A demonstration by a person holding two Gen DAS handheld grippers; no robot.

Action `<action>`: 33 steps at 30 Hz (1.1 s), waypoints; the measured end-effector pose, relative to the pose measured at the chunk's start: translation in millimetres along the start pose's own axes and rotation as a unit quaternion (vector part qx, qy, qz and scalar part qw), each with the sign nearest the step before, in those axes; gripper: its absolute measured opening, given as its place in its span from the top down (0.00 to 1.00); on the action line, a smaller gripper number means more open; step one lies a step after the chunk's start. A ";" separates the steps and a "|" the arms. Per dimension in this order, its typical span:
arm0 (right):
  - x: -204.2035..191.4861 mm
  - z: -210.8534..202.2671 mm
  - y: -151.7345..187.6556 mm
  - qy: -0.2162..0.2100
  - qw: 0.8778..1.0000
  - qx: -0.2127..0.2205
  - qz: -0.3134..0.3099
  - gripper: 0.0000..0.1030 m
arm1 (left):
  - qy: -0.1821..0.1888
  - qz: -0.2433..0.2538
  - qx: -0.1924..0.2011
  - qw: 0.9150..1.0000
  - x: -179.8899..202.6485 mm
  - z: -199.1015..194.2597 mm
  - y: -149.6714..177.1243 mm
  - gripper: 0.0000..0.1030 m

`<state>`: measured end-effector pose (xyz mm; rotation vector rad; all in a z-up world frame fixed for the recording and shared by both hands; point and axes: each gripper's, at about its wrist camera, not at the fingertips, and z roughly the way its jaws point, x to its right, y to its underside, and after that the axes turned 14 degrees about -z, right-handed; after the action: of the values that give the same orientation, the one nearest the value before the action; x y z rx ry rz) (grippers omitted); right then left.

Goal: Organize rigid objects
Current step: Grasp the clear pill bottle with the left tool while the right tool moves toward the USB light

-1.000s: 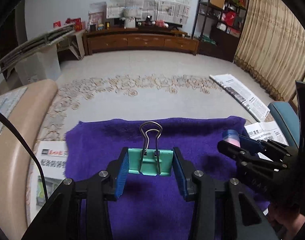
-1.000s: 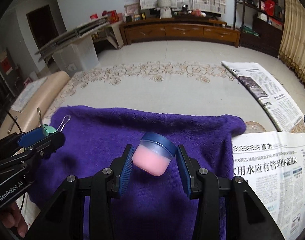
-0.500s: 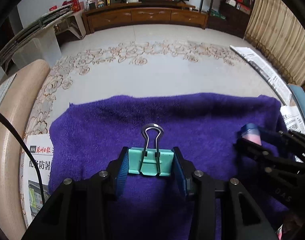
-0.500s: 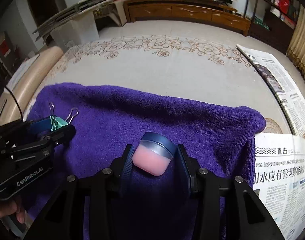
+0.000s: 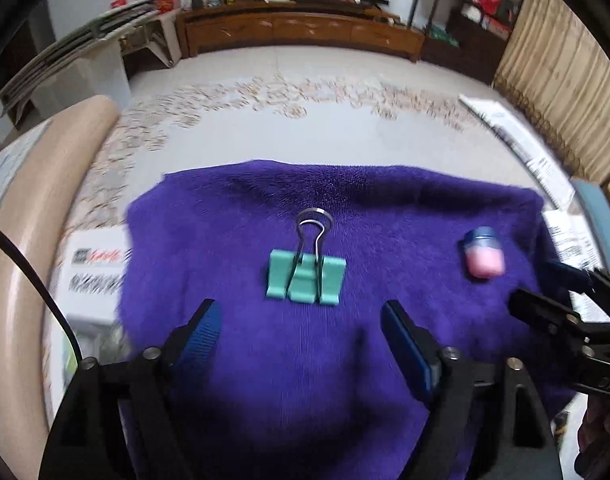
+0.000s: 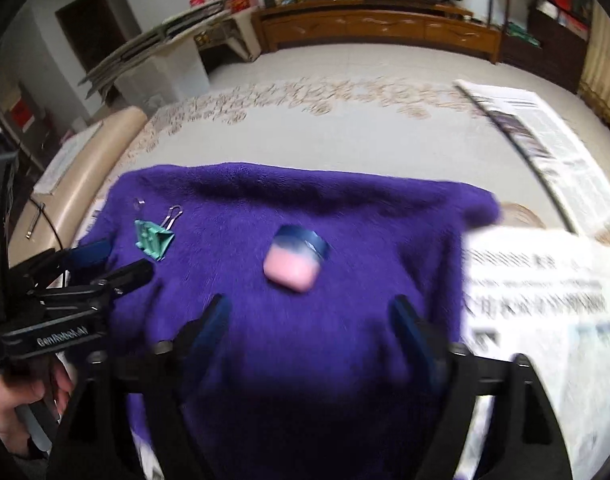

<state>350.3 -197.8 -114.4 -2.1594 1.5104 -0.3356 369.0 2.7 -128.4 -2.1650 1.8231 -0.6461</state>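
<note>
left claw (image 5: 299, 330) wide, empty | right claw (image 6: 311, 326) wide, empty | green binder clip (image 5: 306, 276) flat on purple towel (image 5: 385, 208), 12 o'clock of left claw | pink jar (image 6: 295, 258) on its side, 12 o'clock of right claw

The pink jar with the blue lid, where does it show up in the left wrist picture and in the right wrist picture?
Left wrist view: the pink jar lies at right on the purple towel, right of the green binder clip.
Right wrist view: the jar lies near centre, ahead of the open right gripper.
Shared landmark: the binder clip.
</note>
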 end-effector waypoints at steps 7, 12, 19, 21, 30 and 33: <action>-5.0 -88.5 73.0 0.028 0.999 0.038 0.012 0.00 | 0.034 -0.044 0.029 0.998 -23.9 -80.2 68.4 0.01; 3.6 -121.9 128.7 0.052 0.997 0.054 0.030 0.00 | 0.035 -0.068 0.013 0.997 -33.4 -94.0 122.0 0.01; 13.1 -134.2 167.8 0.073 0.993 0.070 0.055 0.00 | -0.010 -0.054 -0.007 0.998 -30.8 -73.6 165.7 0.01; 11.3 -136.2 168.8 0.075 0.993 0.071 0.050 0.00 | -0.017 -0.052 -0.004 0.999 -30.6 -71.7 169.9 0.01; 4.9 -145.3 178.1 0.062 0.994 0.084 0.045 0.00 | -0.050 -0.020 0.026 0.998 -17.6 -66.2 185.2 0.02; 13.1 -143.0 183.2 0.041 0.994 0.080 0.060 0.01 | -0.040 -0.022 0.045 0.998 -17.0 -68.3 189.4 0.04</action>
<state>140.6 -295.3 -87.4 -1.9423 1.5927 -0.4908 169.4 -10.7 -157.3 -2.1445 1.6782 -0.6286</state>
